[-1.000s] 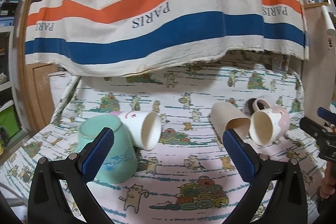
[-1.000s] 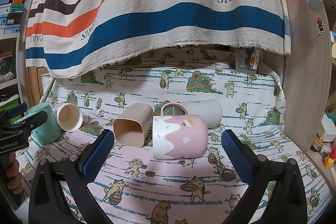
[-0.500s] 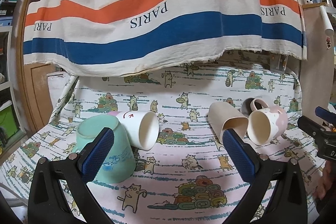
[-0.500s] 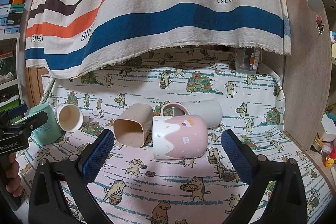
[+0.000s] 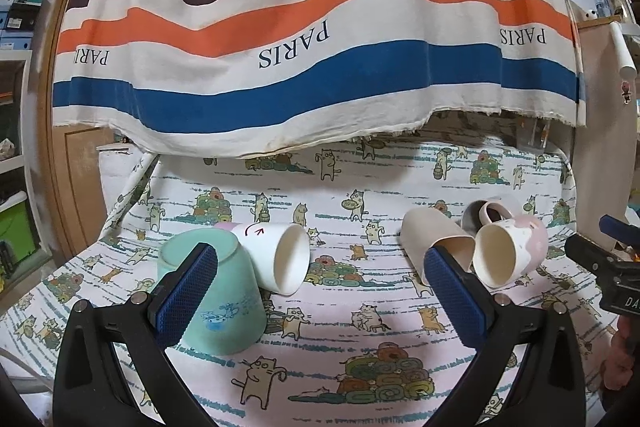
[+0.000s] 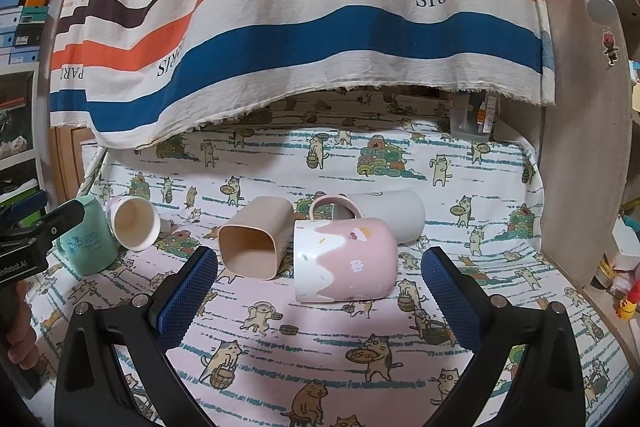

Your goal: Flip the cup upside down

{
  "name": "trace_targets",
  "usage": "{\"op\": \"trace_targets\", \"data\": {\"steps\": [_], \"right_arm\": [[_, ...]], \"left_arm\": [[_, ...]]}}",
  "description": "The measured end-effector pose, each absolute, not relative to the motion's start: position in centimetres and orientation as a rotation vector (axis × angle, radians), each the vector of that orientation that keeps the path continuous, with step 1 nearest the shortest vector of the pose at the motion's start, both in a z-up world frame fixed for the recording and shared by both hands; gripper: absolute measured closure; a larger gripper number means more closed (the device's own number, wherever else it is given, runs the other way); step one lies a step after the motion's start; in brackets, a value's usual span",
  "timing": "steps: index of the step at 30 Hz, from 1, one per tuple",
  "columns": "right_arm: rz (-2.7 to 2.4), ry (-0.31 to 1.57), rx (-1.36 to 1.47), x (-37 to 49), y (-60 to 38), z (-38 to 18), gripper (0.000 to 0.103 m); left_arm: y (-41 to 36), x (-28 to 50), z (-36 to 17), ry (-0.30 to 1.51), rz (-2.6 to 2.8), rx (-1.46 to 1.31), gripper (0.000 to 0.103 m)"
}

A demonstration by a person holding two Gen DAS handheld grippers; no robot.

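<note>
A mint green cup (image 5: 216,291) stands upside down at the left, also in the right wrist view (image 6: 86,243). A white paper cup (image 5: 276,255) lies on its side against it, mouth toward me (image 6: 134,223). A beige square cup (image 6: 256,237), a pink and white mug (image 6: 346,259) and a grey cup (image 6: 390,217) lie on their sides together (image 5: 436,243). My left gripper (image 5: 320,291) is open and empty, the mint cup behind its left finger. My right gripper (image 6: 320,291) is open and empty in front of the pink mug.
The cups lie on a cat-print cloth (image 6: 320,351). A striped towel (image 5: 312,39) hangs over the back. A wooden panel (image 6: 580,163) stands at the right, shelves with boxes (image 6: 20,15) at the left.
My left gripper has drawn back and up a little from the mint cup and paper cup. The right gripper and the cups have not moved.
</note>
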State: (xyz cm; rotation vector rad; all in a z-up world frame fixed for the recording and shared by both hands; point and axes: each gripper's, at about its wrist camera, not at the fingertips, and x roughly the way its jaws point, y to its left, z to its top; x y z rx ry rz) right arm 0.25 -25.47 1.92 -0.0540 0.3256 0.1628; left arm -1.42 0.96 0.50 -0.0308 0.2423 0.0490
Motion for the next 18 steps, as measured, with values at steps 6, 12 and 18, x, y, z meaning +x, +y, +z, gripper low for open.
{"op": "trace_targets", "data": {"steps": [6,12,18], "right_arm": [[0.166,0.327,-0.056,0.2,-25.42,1.89,0.001],[0.166,0.326,-0.056,0.17,-25.41,1.89,0.001],[0.173,0.328,-0.057,0.12,-25.38,1.8,0.001]], "left_arm": [[0.93,-1.39,0.46,0.248,0.049,-0.03,0.0],[0.73,-1.61,0.59,0.24,0.03,-0.024,0.0],[0.65,-2.28,0.94,0.197,0.046,-0.01,0.0]]}}
